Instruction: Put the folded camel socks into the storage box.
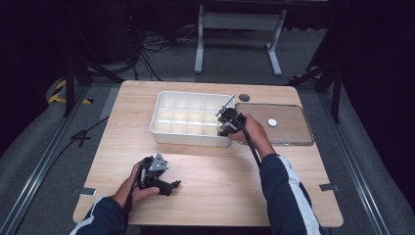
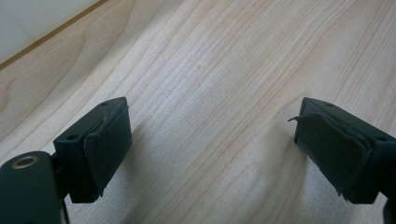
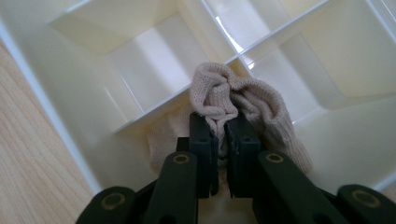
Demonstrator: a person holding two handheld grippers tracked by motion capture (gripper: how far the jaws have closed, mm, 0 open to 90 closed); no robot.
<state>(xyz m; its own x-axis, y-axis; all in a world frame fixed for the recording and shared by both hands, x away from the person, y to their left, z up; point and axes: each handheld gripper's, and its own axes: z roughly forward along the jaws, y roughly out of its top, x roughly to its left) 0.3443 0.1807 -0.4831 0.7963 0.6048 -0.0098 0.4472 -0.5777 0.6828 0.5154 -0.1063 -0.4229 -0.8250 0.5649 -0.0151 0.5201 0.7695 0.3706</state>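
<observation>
Near the front-left corner of the pale wooden table (image 1: 205, 191), well short of the white divided tray (image 1: 164, 128), a person's left hand (image 1: 134, 188) rests the left gripper (image 1: 172, 186) on bare boards, its fingers (image 2: 107, 144) spread wide with nothing between them, only straight wood grain beneath. Open tabletop runs between that gripper and the tray's near wall, and more lies along the tray's left side up to the table's rounded edge. Dark grey floor with cables and a white metal frame surrounds the table, and black hangings close off the room beyond the tray. At the tray's near right corner, the right gripper (image 1: 226, 122) leans in, its fingers (image 3: 204, 140) clenched on a bunched beige knit sock (image 3: 224, 95), ribbed and soft, which hangs over the thin glossy dividers of that corner's compartments. Just right of the tray a clear flat lid (image 1: 288, 132) with rounded corners lies on the table, a small white disc (image 1: 272, 122) on it.
</observation>
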